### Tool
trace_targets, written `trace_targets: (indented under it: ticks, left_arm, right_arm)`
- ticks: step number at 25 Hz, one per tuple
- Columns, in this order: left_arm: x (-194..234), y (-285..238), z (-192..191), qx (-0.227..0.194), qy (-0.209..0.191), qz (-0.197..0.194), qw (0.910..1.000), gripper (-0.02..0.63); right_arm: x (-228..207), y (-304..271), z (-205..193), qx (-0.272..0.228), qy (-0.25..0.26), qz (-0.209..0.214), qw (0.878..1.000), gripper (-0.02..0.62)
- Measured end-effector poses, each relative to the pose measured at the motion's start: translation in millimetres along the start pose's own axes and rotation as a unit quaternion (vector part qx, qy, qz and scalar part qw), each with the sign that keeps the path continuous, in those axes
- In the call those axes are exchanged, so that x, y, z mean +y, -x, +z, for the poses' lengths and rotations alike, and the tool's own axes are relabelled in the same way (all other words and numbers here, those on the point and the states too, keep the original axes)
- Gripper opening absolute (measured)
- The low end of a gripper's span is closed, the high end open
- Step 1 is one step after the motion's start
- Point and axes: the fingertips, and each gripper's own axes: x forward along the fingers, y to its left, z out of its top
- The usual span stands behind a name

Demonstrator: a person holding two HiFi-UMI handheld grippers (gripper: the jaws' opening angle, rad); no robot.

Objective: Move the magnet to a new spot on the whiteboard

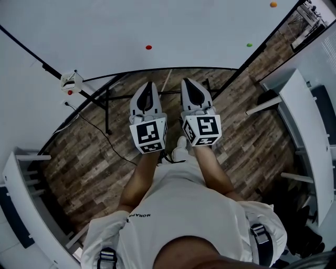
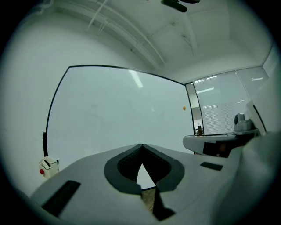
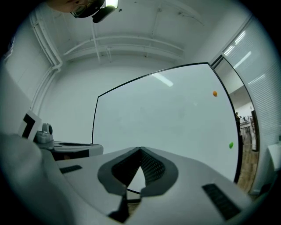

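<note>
The whiteboard stands ahead of me on a black stand. Three small magnets stick to it: a red one near the middle, a green one to the right and an orange one at the upper right. My left gripper and right gripper are held side by side, pointing level at the board and well short of it. Both are shut with nothing in them. The left gripper view shows the orange magnet. In the right gripper view the orange magnet and green magnet sit near the board's right edge.
A small white holder with a red part hangs at the board's lower left. The stand's black legs and a cable lie on the wooden floor. White tables flank me at the left and right.
</note>
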Motion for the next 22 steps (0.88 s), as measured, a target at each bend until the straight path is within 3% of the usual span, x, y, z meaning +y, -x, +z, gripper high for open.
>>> trace_targets:
  ticks: [22]
  left_arm:
    - [1.3, -122.6, -6.9, 0.006, 0.007, 0.059, 0.9982, 0.002]
  right_arm:
    - [-68.9, -99.2, -10.8, 0.001, -0.003, 0.064, 0.998, 0.012]
